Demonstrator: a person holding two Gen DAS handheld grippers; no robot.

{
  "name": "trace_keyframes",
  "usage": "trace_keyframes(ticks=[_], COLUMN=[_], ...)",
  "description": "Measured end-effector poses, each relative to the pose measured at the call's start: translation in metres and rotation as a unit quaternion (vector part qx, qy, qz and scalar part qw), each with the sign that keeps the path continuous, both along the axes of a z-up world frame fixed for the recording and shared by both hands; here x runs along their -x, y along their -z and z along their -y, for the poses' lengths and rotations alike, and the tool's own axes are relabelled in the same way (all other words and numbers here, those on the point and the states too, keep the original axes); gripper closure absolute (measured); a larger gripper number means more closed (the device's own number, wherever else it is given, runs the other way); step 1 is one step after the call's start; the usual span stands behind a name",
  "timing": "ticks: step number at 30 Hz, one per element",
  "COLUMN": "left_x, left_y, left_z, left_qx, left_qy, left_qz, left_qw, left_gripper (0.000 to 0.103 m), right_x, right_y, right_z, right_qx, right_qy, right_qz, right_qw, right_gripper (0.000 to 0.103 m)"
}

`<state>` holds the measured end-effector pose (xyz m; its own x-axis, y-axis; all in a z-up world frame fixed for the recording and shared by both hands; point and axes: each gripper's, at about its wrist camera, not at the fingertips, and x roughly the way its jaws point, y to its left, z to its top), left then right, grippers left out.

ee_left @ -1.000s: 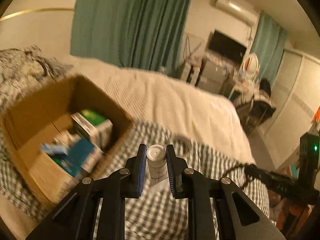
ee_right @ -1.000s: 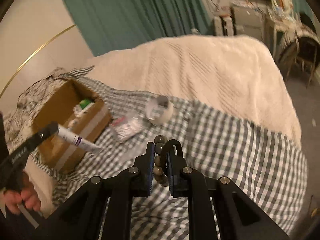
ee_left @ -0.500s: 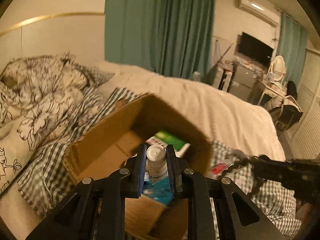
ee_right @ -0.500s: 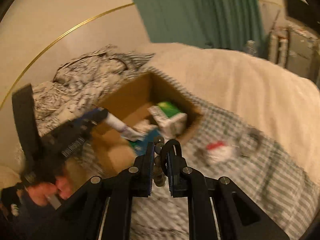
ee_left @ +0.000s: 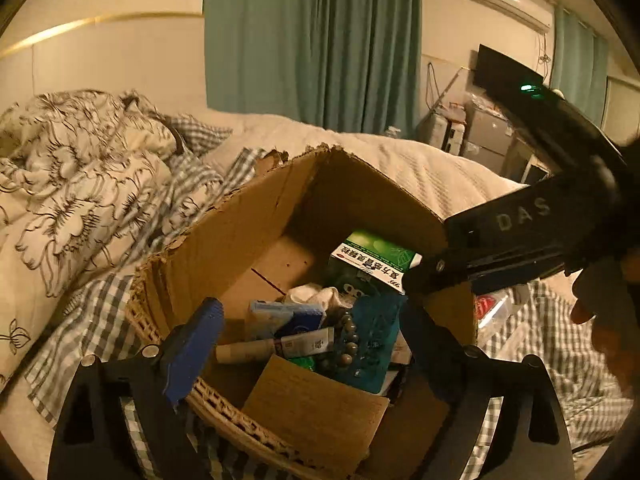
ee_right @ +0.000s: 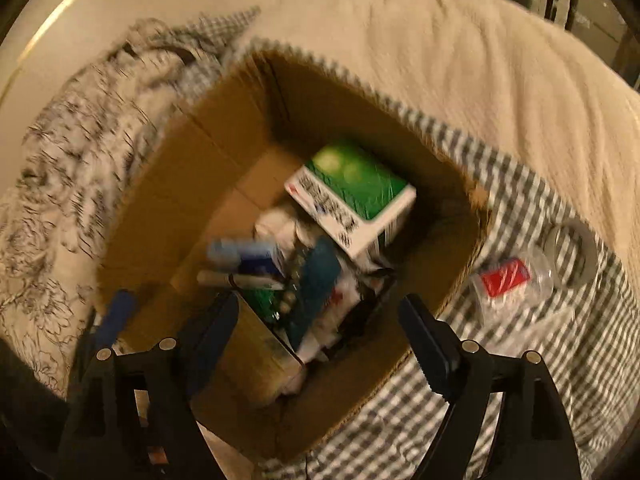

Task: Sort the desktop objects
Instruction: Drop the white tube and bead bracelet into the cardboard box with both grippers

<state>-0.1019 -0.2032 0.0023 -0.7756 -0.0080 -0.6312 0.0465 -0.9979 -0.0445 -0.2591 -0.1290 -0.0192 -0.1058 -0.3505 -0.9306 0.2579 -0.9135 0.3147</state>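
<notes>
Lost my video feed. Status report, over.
Left gripper and right gripper opening, nothing between jaws. Bead bracelet in cardboard box. Nothing blocking.

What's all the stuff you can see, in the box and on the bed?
cardboard box: one, brown, open, on the checked cloth
green and white carton: one, inside the box, at its far side
bead bracelet: one, grey-brown, in the box on a teal packet
teal packet: one, in the box
white tube: one, lying in the box
clear bag with a red thing inside: one, on the cloth beside the box
tape roll: one, clear, past the bag
checked cloth: one, grey and white, over the bed
flowered quilt: one, white and black, beside the box
left claw: black, opening, nothing between its fingers
right claw: black, opening, nothing between its fingers
</notes>
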Motion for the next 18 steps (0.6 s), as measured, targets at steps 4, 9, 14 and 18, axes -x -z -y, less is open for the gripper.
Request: trace_keyframes(ticks=[4, 9, 14, 18], left_x=[-0.005, -0.017, -0.031, -0.052], left_y=[0.000, -0.005, -0.008, -0.011], left_z=[-0.001, 0.006, -0.003, -0.027], left_qx=[0.000, -0.022, -0.027, -0.051], left_qy=[0.003, -0.003, 0.003, 0.020], left_qz=[-0.002, -0.012, -0.009, -0.011], left_qw=[1.0000, 0.9997, 0.9996, 0.9984], left_gripper=[0.011, 0.011, 0.009, 0.005], right_x=[-0.002, -0.017, -0.048, -0.089], right_y=[0.010, -0.007, -0.036, -0.047], right_z=[0.007, 0.009, -0.046, -0.123], right_qx=[-0.013, -0.024, -0.037, -0.055], right_qy=[0.004, -0.002, 0.023, 0.060], right_qz=[0.058, 0.031, -0.061, -0.116], right_qw=[0.998, 0.999, 0.997, 0.990], right_gripper=[0.020, 0.019, 0.019, 0.019])
